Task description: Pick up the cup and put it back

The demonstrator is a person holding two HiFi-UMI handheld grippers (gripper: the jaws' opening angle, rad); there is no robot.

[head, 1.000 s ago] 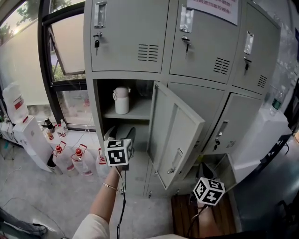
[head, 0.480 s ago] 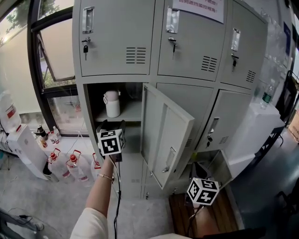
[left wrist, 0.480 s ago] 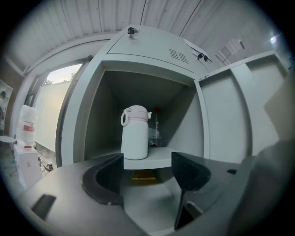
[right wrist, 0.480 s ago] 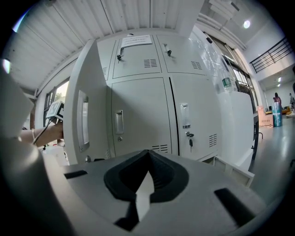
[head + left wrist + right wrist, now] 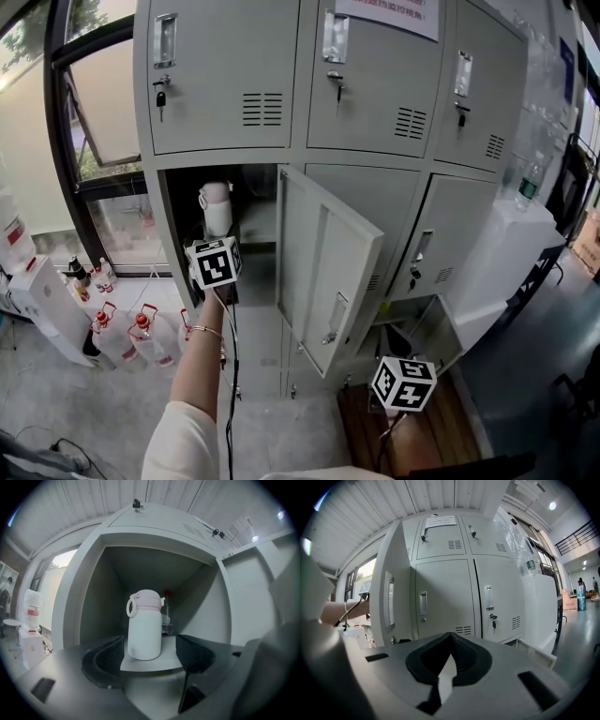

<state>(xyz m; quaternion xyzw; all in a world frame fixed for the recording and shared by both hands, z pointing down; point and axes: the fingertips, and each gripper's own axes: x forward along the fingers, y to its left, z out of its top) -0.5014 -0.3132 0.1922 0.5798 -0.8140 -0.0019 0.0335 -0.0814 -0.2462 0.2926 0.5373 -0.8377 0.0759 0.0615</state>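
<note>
**Left hand-held gripper (image 5: 214, 262) spread in front of the white cup (image 5: 217, 208) in the open locker**

Head view: The cup stands upright on the upper shelf (image 5: 255, 228) of a grey locker compartment whose door (image 5: 323, 262) hangs open to the right. It sits near the left end of that shelf. The person's left forearm (image 5: 192, 361), with a thin bracelet (image 5: 202, 330) at the wrist, reaches up toward the compartment. It holds the left hand-held gripper just below and in front of the cup. The right hand-held gripper (image 5: 404, 382) hangs low at the lower right, well apart from the open compartment. Water jugs with red caps (image 5: 141, 328) stand on the floor to the left of the lockers.

Left gripper view: The jaws stand wide apart and have just been opening. The cup shows in the gap between them, further in on the shelf, and neither pad touches it. It is white with a pale pink lid and a loop handle at its upper left. Just behind it to the right stands a small clear bottle with a red cap (image 5: 167, 616).

Right gripper view: The jaws are pressed together at their tips, with nothing between them. They point at the closed lower locker doors (image 5: 440, 597). The open door appears edge-on at the left, and the person's forearm is beyond it. A paper notice (image 5: 440, 521) is stuck on an upper locker door.
</note>
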